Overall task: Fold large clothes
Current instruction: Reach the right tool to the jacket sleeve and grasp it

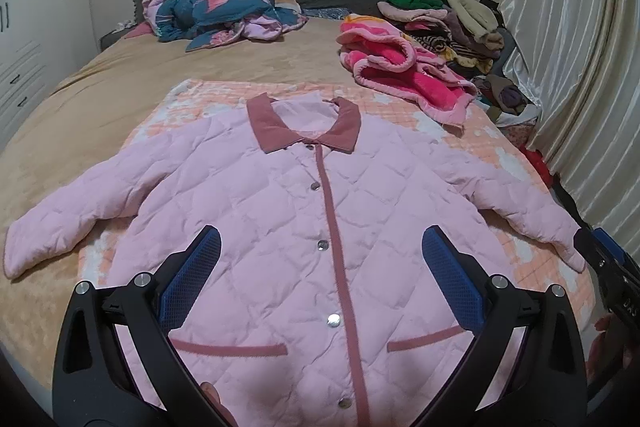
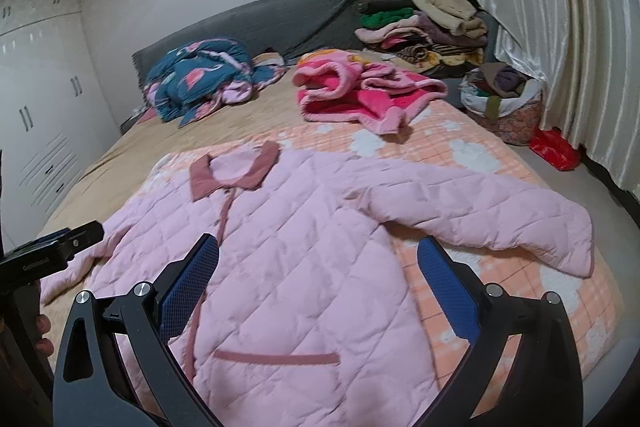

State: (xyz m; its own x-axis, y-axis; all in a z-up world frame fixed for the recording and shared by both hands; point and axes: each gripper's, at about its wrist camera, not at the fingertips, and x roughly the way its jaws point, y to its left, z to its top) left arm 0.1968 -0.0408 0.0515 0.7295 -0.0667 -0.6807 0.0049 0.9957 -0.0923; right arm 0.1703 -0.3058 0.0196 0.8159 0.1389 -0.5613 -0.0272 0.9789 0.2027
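Observation:
A pale pink quilted jacket (image 1: 280, 219) (image 2: 304, 259) lies flat and buttoned on the bed, front up, with a darker pink collar (image 1: 304, 127) and both sleeves spread out. My left gripper (image 1: 320, 247) hovers open above the jacket's chest, its blue pads on either side of the button placket. My right gripper (image 2: 318, 259) also stands open, over the jacket's right half near the armpit of the right sleeve (image 2: 500, 227). Neither holds anything. The right gripper's black body shows at the far right edge of the left wrist view.
An orange checked blanket (image 2: 480, 287) lies under the jacket on a tan bedsheet (image 1: 100, 107). A bright pink fleece garment (image 1: 400, 67), a teal flamingo quilt (image 1: 216, 7) and a clothes pile (image 1: 448, 15) sit farther back. White curtains (image 2: 560, 27) hang right; a basket (image 2: 504, 99) stands beside the bed.

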